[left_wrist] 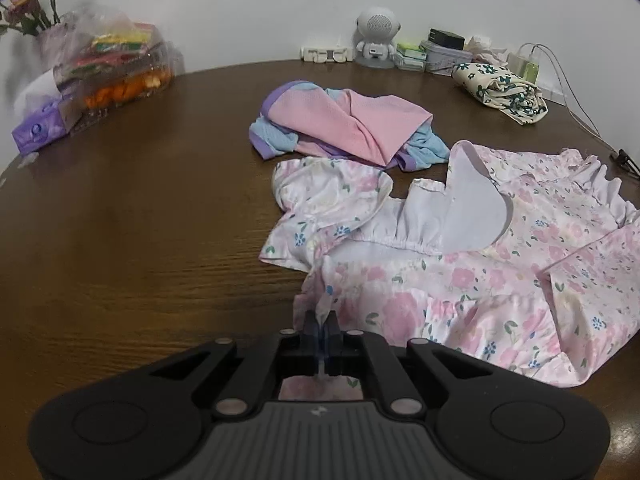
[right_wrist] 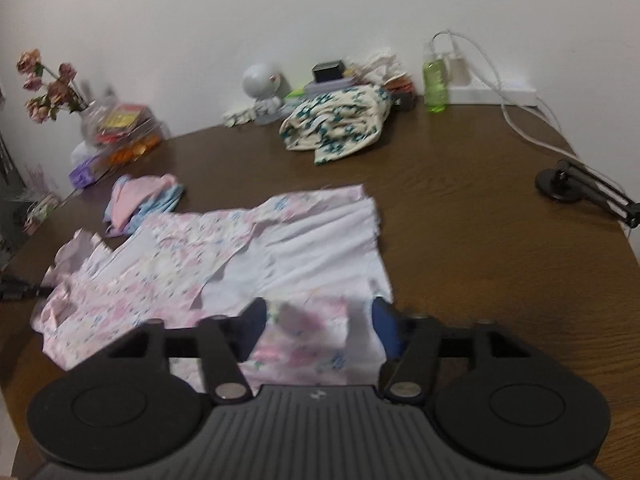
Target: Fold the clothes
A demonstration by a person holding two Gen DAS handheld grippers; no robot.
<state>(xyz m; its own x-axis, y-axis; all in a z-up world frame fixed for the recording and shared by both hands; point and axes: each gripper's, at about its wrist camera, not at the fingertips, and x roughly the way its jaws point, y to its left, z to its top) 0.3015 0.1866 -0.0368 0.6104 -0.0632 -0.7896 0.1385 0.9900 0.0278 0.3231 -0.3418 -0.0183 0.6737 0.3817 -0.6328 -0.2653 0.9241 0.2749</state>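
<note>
A pink floral dress (left_wrist: 480,264) with a white lining lies spread on the brown wooden table (left_wrist: 132,216). My left gripper (left_wrist: 321,320) is shut on a pinch of the dress's edge near a puffed sleeve. In the right wrist view the same dress (right_wrist: 192,256) lies partly turned over, its white lining showing. My right gripper (right_wrist: 318,320) is open, its jaws wide apart, and hangs over the near hem of the dress. That view is blurred.
A crumpled pink, blue and purple garment (left_wrist: 340,124) lies behind the dress. A cream garment with green flowers (left_wrist: 504,90) is at the back. A tissue box (left_wrist: 40,124), a snack bag (left_wrist: 116,60), a small robot speaker (left_wrist: 374,40), a green bottle (right_wrist: 435,80), cables and a black stand (right_wrist: 560,184) are around the edges.
</note>
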